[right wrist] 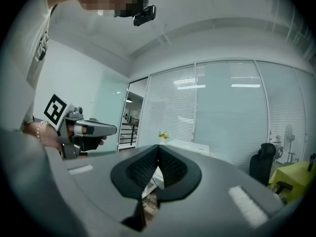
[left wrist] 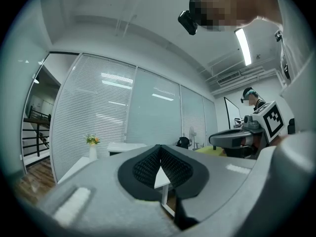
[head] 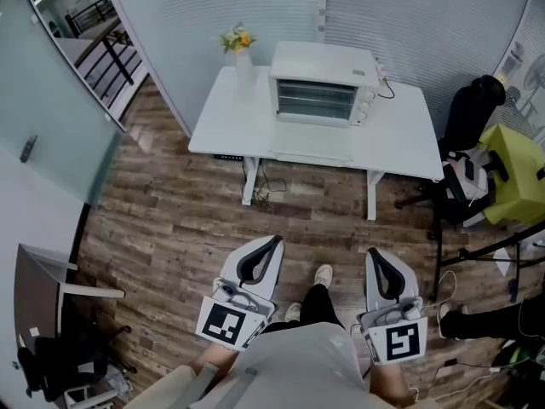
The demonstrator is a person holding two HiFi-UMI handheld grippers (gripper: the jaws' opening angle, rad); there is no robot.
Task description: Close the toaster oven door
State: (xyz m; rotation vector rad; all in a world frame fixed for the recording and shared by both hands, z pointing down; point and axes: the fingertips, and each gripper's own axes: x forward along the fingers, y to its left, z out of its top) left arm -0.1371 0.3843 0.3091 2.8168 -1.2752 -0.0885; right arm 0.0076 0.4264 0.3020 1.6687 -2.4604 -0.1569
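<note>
So the white toaster oven is parked on the white table, toward the back, and its door is dropped open, lying flat out in front of the opening near the table's front edge. The racks inside can be seen from the head view. A white vase with yellow flowers is set just beside the oven on its left. A black chair is tucked off the table's right end.

Both tools are held low in the head view over the wood floor, well apart from the table and pointed toward it. The left tongs are pressed together with nothing pinched between them, and the same is seen on the right tongs: pads closed tip to tip, nothing held.
</note>
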